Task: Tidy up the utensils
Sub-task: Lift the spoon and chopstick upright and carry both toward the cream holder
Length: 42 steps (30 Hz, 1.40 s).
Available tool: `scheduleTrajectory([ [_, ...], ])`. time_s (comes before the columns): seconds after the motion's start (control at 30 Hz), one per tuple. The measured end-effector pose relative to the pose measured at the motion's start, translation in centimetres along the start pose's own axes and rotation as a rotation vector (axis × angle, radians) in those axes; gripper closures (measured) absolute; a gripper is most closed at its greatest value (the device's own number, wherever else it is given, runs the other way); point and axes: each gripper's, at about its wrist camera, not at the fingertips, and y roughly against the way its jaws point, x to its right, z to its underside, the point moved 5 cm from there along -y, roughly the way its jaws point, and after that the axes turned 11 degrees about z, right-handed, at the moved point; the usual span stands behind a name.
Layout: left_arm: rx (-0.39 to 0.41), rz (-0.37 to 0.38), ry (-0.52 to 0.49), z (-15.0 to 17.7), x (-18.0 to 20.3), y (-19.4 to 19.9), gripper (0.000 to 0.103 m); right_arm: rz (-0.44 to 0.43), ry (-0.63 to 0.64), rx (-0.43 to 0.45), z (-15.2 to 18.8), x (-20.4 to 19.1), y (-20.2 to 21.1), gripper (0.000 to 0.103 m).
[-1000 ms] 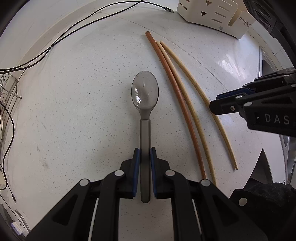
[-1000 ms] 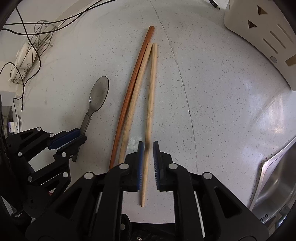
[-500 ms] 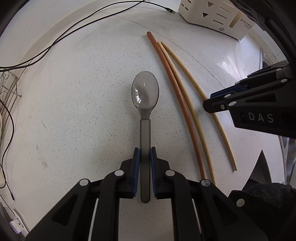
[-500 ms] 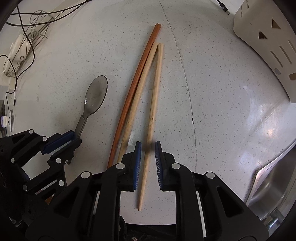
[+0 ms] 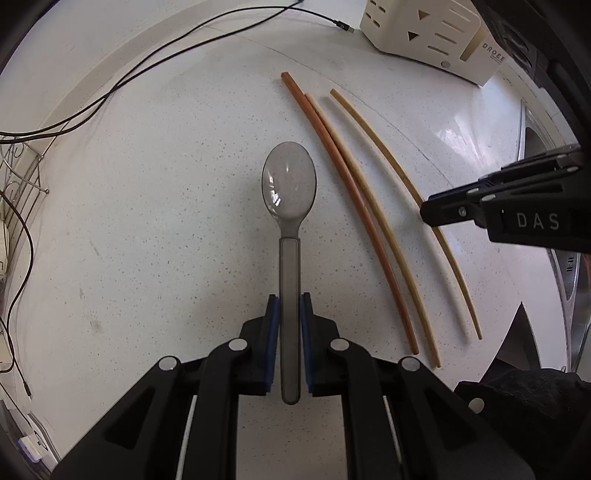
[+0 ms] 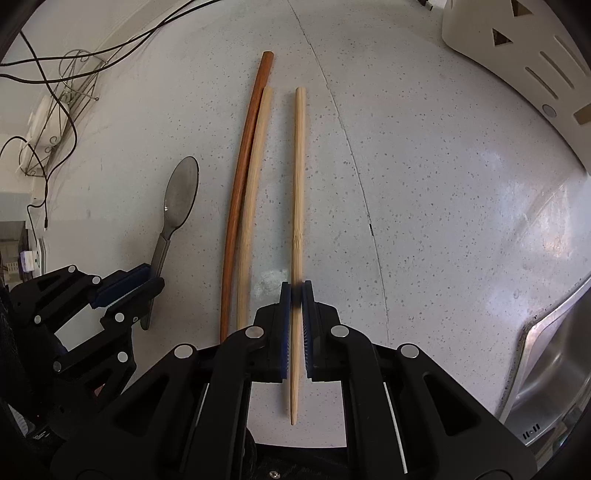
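A grey spoon (image 5: 290,192) lies on the white speckled counter, bowl away from me, and my left gripper (image 5: 290,306) is shut on its handle. The same spoon (image 6: 181,195) shows at the left of the right wrist view, with the left gripper (image 6: 147,280) on it. To its right lie a reddish-brown chopstick (image 5: 347,192) and a pale chopstick (image 5: 373,206) side by side. A third, light bamboo chopstick (image 6: 298,173) lies apart from that pair, and my right gripper (image 6: 295,291) is shut on its thin end. From the left wrist view, the right gripper (image 5: 428,214) comes in over this chopstick (image 5: 391,158).
A cream utensil holder with slots (image 5: 424,33) stands at the far right of the counter. A steel sink (image 6: 554,350) borders the counter on the right. Black cables (image 5: 129,77) and a wire rack (image 6: 66,96) lie along the back left edge.
The right gripper's jaws have closed onto the light bamboo chopstick, and that chopstick has shifted right, away from the other two. The left gripper and spoon have not moved.
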Motion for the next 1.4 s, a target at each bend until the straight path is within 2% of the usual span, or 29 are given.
scheduleTrajectory([
  [0.27,0.044,-0.002,0.018,-0.6,-0.7,1.8,0.092,-0.098,-0.077,0.03,1.6,2.3,1.3,0.097],
  [0.43,0.058,0.001,0.021,-0.6,-0.9,2.1,0.092,-0.164,-0.134,0.04,1.2,4.0,1.9,0.097],
  [0.7,0.085,0.008,0.024,-0.3,-0.8,2.9,0.092,-0.382,-0.268,0.061,1.4,5.9,2.4,0.097],
  [0.87,0.113,0.005,0.036,-0.5,-0.8,3.9,0.092,-0.347,-0.213,0.171,2.2,5.9,4.6,0.097],
  [1.2,0.16,0.006,0.025,-1.8,-0.2,5.6,0.092,-0.249,-0.202,0.272,1.8,6.8,7.6,0.097],
  [1.4,0.208,0.014,0.006,-3.6,0.6,7.2,0.092,-0.175,-0.195,0.378,1.1,7.9,10.6,0.097],
])
